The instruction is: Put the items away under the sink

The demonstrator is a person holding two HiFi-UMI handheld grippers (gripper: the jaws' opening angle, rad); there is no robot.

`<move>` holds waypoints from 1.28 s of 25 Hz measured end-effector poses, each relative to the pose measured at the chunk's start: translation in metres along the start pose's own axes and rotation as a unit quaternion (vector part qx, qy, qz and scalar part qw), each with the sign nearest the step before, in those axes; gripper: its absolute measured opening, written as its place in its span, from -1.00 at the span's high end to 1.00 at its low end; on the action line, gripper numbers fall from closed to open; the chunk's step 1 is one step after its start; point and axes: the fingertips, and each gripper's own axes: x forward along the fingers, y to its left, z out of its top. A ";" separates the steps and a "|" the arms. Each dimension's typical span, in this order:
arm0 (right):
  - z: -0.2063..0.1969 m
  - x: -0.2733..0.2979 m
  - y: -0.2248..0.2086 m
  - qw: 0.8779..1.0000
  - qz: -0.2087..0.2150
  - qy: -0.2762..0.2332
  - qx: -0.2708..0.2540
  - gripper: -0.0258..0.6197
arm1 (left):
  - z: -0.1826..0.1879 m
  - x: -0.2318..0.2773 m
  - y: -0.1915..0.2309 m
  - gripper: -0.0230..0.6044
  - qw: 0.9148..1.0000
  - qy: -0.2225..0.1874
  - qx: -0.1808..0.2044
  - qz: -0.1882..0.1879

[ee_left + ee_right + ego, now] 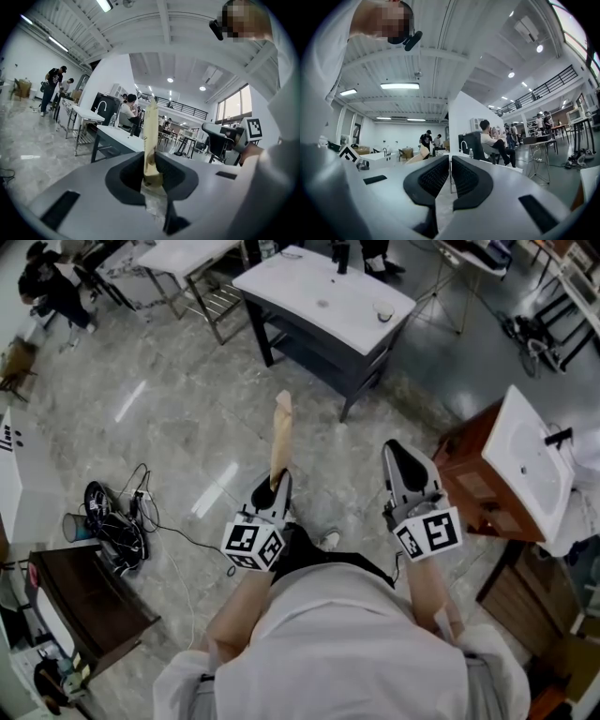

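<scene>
My left gripper (pixel 279 486) is shut on a long, flat beige item (pixel 280 435) that sticks up and forward from its jaws over the marble floor. In the left gripper view the beige item (pixel 151 133) stands upright, pinched at its lower end by the left gripper (pixel 153 165). My right gripper (pixel 401 450) is held beside it, shut, with nothing between the jaws. The right gripper (pixel 450 165) shows only a thin slit between its ribbed pads. A dark vanity with a white sink top (pixel 323 294) stands ahead. A wooden vanity (pixel 480 486) with a white basin (pixel 530 460) stands to the right.
Cables and a dark bag (pixel 114 532) lie on the floor to the left. A dark wooden table (pixel 89 607) is at lower left. White tables (pixel 187 254) and people stand at the back. Camera stands and gear (pixel 534 334) are at the upper right.
</scene>
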 end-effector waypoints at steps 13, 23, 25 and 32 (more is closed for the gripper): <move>-0.015 0.053 -0.012 1.000 0.002 0.003 0.010 0.79 | 0.015 0.039 0.035 0.76 1.000 0.007 0.010 -0.007; -0.007 0.133 -0.028 1.000 -0.008 0.004 -0.003 0.78 | 0.043 0.105 0.090 0.76 0.999 0.021 -0.013 -0.025; -0.003 0.144 -0.032 1.000 -0.013 -0.002 -0.001 0.78 | 0.050 0.115 0.099 0.76 0.999 0.022 -0.012 -0.028; -0.005 0.198 -0.034 1.000 -0.020 -0.002 -0.003 0.78 | 0.056 0.144 0.137 0.76 0.998 0.036 -0.022 -0.040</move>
